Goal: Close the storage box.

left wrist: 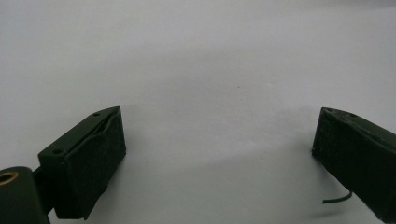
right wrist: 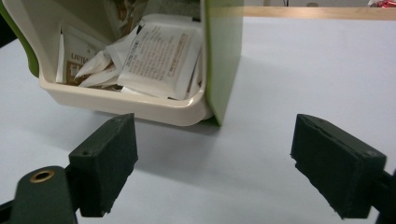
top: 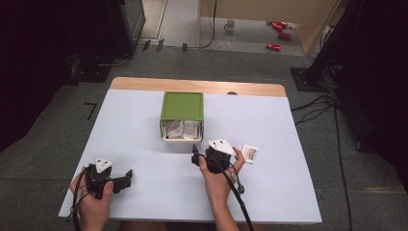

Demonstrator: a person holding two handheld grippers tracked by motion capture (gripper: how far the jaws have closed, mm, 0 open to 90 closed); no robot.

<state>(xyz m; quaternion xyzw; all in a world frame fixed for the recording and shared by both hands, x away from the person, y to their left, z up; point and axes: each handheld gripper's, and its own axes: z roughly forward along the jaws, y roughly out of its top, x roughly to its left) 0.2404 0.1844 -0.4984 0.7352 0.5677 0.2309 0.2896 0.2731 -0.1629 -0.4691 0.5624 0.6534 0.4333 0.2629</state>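
Right gripper view: released right hand-held gripper (right wrist: 215, 161) faces green box (right wrist: 224, 56), its top cropped.

1. The tabletop (top: 144, 144) is covered in a pale blue-white sheet, with a bare wooden strip along its far edge.
2. A green box (top: 182, 115) lies on its side near the middle, its open mouth showing white sachets.
3. A single sachet (top: 249, 153) lies flat on the tabletop, well right of the box.
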